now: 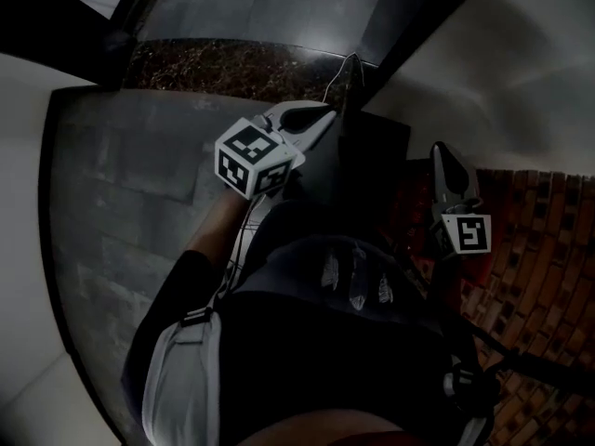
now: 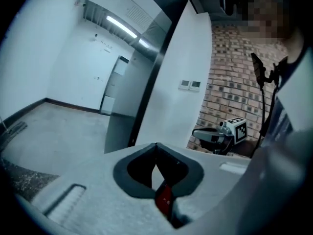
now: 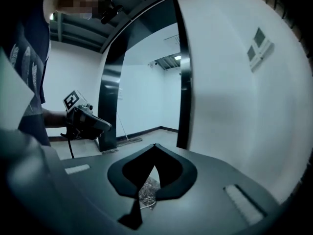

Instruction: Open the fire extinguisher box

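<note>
Floor (image 1: 121,212): grey rectangular tiles laid with staggered joints. A dark speckled stone strip (image 1: 232,68) crosses the tiles' far edge in the head view. In the left gripper view the floor runs pale and bare to white walls, with dark skirting (image 2: 68,104) along its far edge. In the right gripper view a dark pillar (image 3: 107,111) stands on it; a thin rod (image 3: 122,126) rests its foot just beside.

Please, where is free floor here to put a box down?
The grey floor looks bare from the white wall to the dark pillar. By the brick wall it is crowded: the person stands there.
</note>
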`<state>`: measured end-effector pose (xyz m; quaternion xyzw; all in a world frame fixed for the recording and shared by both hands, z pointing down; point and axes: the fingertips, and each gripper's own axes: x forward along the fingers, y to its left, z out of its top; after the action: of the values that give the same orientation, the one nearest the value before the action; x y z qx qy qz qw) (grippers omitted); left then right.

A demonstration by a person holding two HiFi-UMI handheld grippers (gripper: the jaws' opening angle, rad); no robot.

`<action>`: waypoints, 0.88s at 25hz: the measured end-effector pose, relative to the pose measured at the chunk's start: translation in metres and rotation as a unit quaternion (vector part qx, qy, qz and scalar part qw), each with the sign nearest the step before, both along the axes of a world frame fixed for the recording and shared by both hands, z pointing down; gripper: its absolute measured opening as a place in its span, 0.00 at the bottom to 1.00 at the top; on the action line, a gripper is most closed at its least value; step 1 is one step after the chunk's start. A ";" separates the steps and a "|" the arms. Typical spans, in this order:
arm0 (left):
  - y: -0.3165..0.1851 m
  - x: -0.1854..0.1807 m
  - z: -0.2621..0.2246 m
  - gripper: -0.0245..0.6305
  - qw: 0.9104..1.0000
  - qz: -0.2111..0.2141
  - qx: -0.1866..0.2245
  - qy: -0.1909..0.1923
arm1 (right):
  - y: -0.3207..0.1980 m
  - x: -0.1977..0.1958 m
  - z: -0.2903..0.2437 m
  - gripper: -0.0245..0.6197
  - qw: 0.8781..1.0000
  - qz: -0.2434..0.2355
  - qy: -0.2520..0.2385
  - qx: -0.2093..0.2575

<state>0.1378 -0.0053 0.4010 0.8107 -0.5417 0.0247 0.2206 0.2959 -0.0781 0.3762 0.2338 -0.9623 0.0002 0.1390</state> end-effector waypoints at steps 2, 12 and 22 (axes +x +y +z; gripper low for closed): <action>0.013 -0.042 0.001 0.04 1.000 -0.025 -0.003 0.000 | 0.005 -0.043 -0.003 0.04 1.000 -0.024 -0.004 0.004; 0.082 -0.175 -0.023 0.04 0.982 -0.185 0.027 -0.008 | 0.063 -0.214 -0.012 0.04 0.970 -0.231 -0.038 -0.060; 0.075 -0.237 -0.031 0.04 0.947 -0.317 0.027 -0.032 | 0.049 -0.309 0.002 0.04 0.892 -0.413 -0.089 -0.163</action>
<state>-0.0987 0.0696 0.3701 0.6014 -0.7781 -0.0356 0.1776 -0.0128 -0.0291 0.3782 -0.2116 -0.9668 0.1207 0.0770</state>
